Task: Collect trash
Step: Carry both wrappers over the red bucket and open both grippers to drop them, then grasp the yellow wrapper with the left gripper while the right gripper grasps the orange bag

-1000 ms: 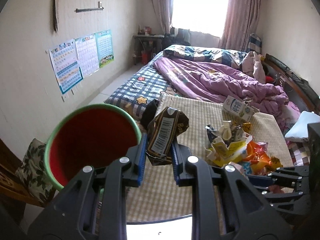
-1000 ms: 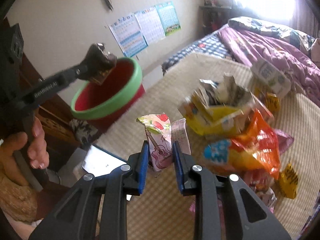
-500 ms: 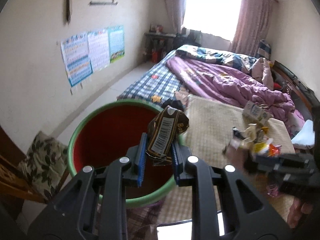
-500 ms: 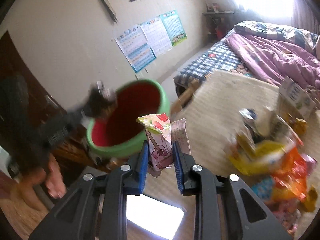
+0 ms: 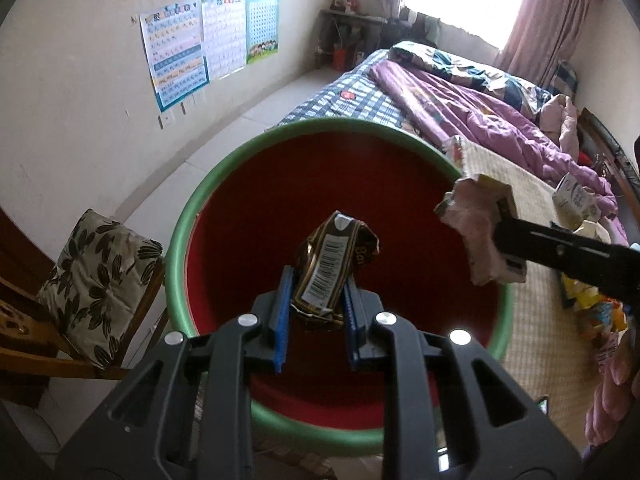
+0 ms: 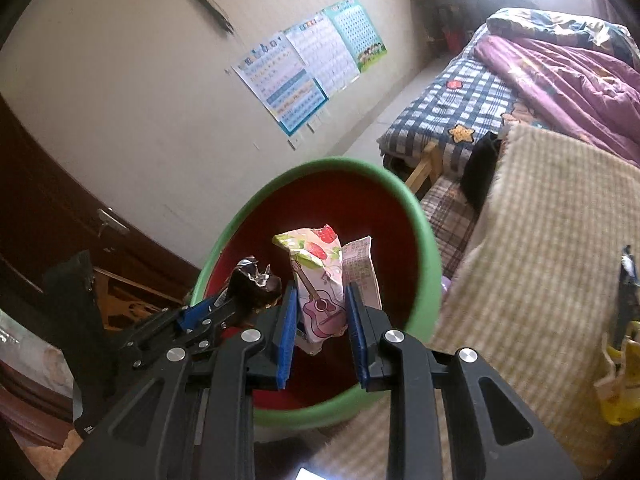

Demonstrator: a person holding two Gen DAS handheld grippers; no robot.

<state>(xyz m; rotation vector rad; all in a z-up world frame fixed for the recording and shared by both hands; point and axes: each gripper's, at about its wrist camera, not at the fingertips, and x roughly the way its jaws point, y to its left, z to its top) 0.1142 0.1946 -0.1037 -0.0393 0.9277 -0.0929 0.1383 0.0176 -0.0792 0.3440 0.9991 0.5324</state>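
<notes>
We find the left gripper (image 5: 316,300) over the mouth of the red bin with the green rim (image 5: 188,216). Its blue fingers (image 5: 281,312) stand nearly closed, clamped on a crumpled brown wrapper (image 5: 334,264) with a barcode label facing up. The wrapper hangs above the bin's red interior and is not touching the wall or the rim.

The right gripper (image 6: 320,316) is likewise above the bin (image 6: 428,248), its fingers (image 6: 287,320) narrowly apart and pressed on a pink-and-white snack packet (image 6: 320,280) printed with strawberries and a guitar. In the left wrist view the same packet (image 5: 476,232) is seen from its pale back, held at the bin's right rim.

From the right wrist view the left gripper (image 6: 224,304) enters at lower left, the brown wrapper (image 6: 254,284) just beside the pink packet; we cannot tell whether the two touch.

The bin stands beside the bed, against a straw-coloured mat (image 6: 552,240). More loose wrappers (image 5: 588,300) lie on the mat, well apart from the bin. A chair with a leaf-print cushion (image 5: 96,280) stands to the bin's left. Three charts (image 5: 208,40) hang on the wall
</notes>
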